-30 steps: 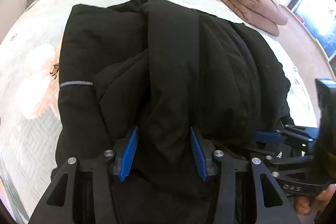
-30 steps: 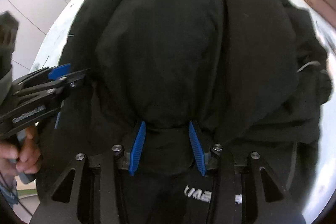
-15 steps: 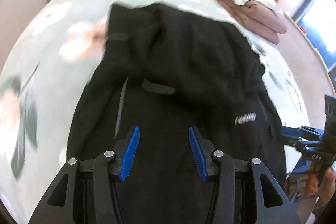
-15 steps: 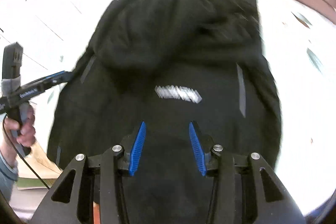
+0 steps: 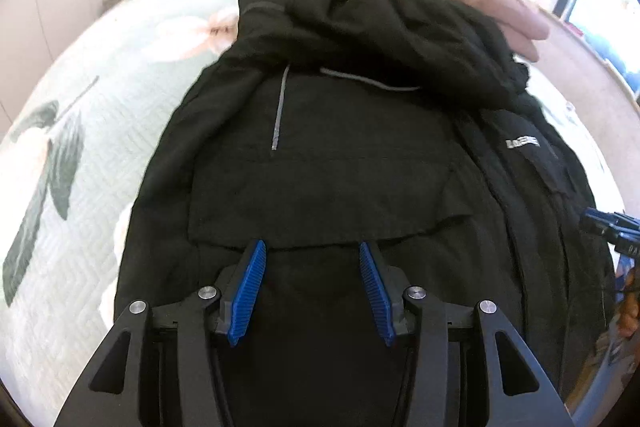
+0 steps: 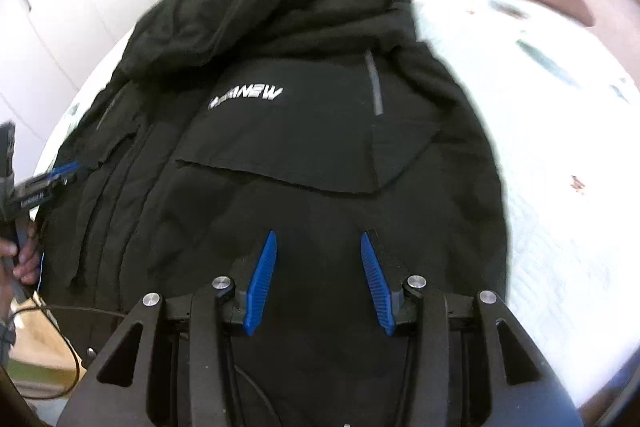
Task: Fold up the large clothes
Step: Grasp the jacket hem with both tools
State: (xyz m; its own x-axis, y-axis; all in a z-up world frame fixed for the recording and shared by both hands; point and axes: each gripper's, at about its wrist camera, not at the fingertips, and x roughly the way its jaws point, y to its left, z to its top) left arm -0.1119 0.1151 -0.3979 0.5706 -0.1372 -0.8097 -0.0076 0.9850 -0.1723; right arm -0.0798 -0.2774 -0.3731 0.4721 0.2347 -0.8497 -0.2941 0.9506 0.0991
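A large black jacket (image 5: 332, 163) with grey strips and a white logo lies spread on the bed, its far part bunched up in a heap. It also fills the right wrist view (image 6: 288, 147). My left gripper (image 5: 311, 267) is open and empty, hovering over the jacket's near hem. My right gripper (image 6: 318, 255) is open and empty, over the near hem on the other side. The right gripper shows at the edge of the left wrist view (image 5: 608, 227); the left gripper shows at the left of the right wrist view (image 6: 44, 183).
The bed (image 5: 100, 107) has a pale green floral quilt. Folded pink and brown blankets (image 5: 500, 7) lie at the far right by the headboard. White cupboards (image 6: 60, 7) stand to the left. A cable (image 6: 60, 347) hangs below the bed edge.
Both grippers let go of the jacket fold, which now lies folded away from me. Both have pulled back towards the near hem and stand open.
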